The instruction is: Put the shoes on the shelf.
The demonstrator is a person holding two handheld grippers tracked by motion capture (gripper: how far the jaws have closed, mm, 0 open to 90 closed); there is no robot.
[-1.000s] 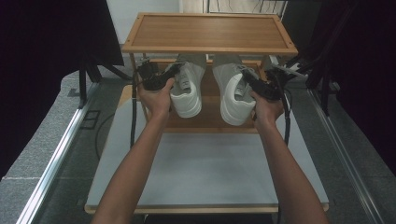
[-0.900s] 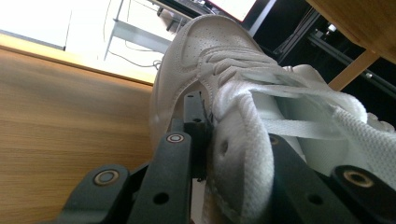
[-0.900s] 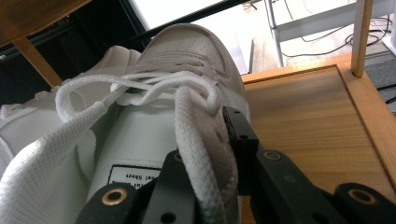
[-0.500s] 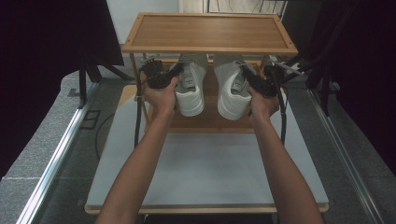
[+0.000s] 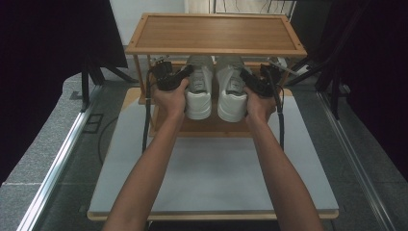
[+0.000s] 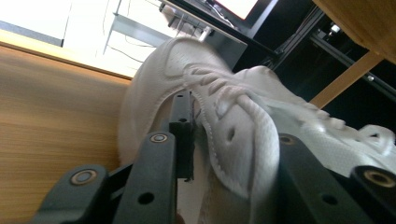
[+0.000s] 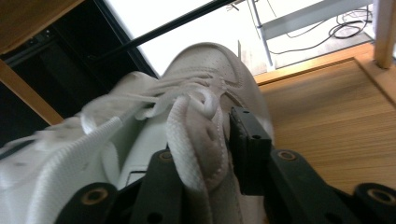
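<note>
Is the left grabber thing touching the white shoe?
Touching. In the left gripper view, the left gripper has its jaws closed on the side wall of the left shoe, one jaw inside the opening and one outside, the fabric pinched between them.

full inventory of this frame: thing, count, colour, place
shoes: 2, white, side by side on the rack's lower shelf, heels toward the person
rack: 1, wooden, two tiers, at the table's far end
table: 1, grey top with wood edge, in front of the person
left gripper: 1, black, shut on the left shoe's collar
right gripper: 1, black, shut on the right shoe's collar
forearms: 2, bare, entering from the bottom
</note>
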